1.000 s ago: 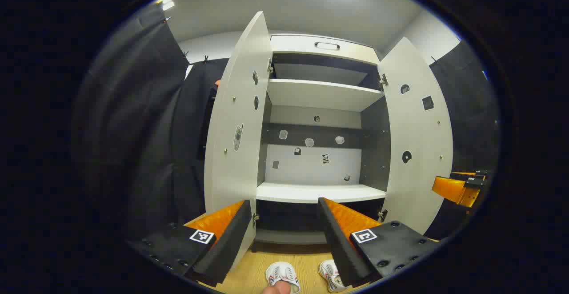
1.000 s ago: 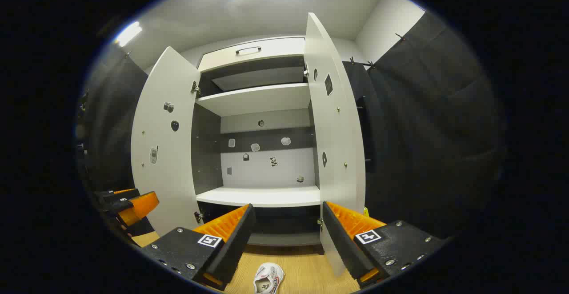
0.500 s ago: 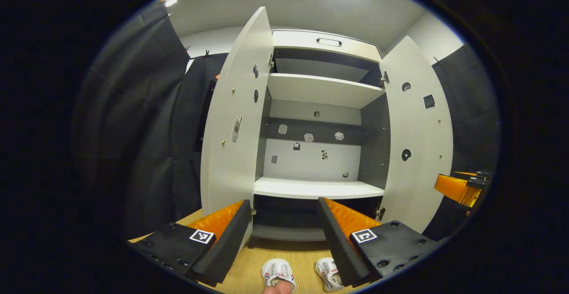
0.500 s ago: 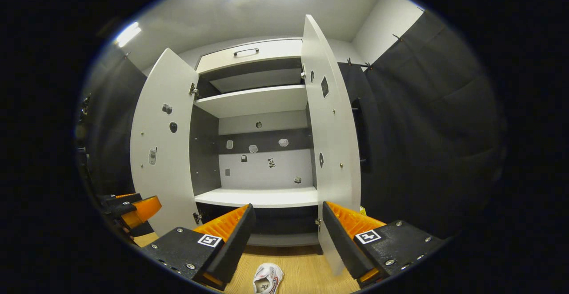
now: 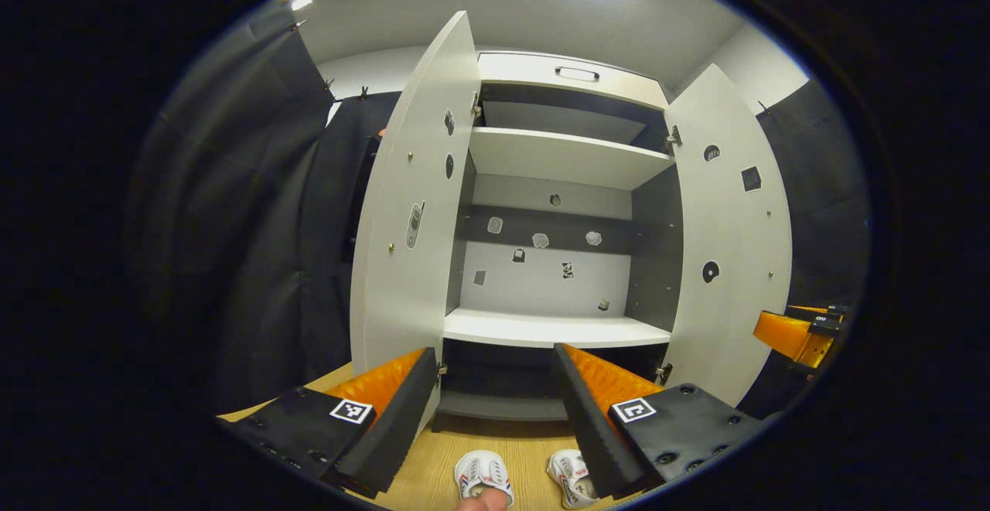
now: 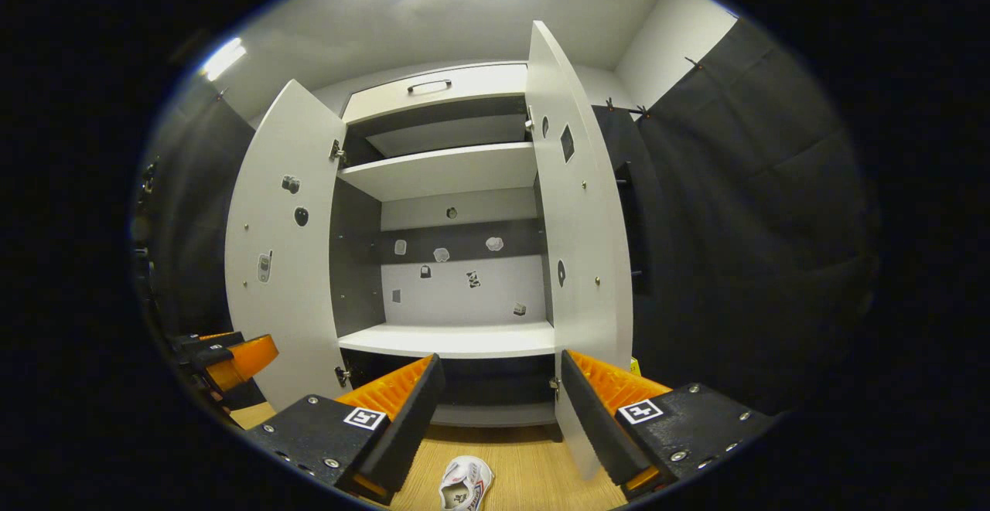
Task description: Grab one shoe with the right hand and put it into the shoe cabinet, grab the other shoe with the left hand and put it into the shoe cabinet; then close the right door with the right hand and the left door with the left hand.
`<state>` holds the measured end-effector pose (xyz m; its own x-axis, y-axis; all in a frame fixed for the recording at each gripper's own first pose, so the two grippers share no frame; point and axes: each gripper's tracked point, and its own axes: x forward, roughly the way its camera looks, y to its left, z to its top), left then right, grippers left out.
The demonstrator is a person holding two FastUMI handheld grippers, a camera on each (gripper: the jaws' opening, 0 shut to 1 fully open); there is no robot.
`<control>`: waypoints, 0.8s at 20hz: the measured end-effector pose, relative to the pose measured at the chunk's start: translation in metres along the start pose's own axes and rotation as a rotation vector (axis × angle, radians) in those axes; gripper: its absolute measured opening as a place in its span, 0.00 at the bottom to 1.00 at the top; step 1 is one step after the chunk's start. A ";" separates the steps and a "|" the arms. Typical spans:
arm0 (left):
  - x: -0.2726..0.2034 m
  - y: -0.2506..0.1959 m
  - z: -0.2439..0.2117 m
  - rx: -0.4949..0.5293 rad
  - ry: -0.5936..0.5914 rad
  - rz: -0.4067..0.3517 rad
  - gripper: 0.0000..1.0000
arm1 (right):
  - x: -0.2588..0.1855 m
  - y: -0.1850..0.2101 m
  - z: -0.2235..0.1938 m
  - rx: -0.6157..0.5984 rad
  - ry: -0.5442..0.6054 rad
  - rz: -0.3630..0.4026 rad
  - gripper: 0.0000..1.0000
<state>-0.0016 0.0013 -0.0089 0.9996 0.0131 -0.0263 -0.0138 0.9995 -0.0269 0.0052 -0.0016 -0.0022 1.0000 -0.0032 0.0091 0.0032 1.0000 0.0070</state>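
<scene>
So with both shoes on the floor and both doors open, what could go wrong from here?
1. The two shoes lie close together, so the open right hand-held gripper might nudge the second shoe while grabbing the first.
2. Both hand-held grippers sit near the open doors; the left hand-held gripper could bump the left door on its way in.
3. A shoe set near the front edge of the lower shelf may block the doors from closing.

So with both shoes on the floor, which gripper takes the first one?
Right, probably. The task starts with it; the right gripper is open, and a shoe lies between its fingers' lines. The left gripper, also open, faces both shoes.
</scene>
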 end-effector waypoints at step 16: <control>0.003 -0.002 0.003 0.016 -0.007 0.000 0.96 | 0.028 0.010 -0.019 -0.028 0.018 0.017 0.93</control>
<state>0.0011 -0.0006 -0.0062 0.9997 0.0135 -0.0191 -0.0137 0.9998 -0.0109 0.0333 0.0083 -0.0205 0.9999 0.0139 -0.0095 -0.0141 0.9997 -0.0213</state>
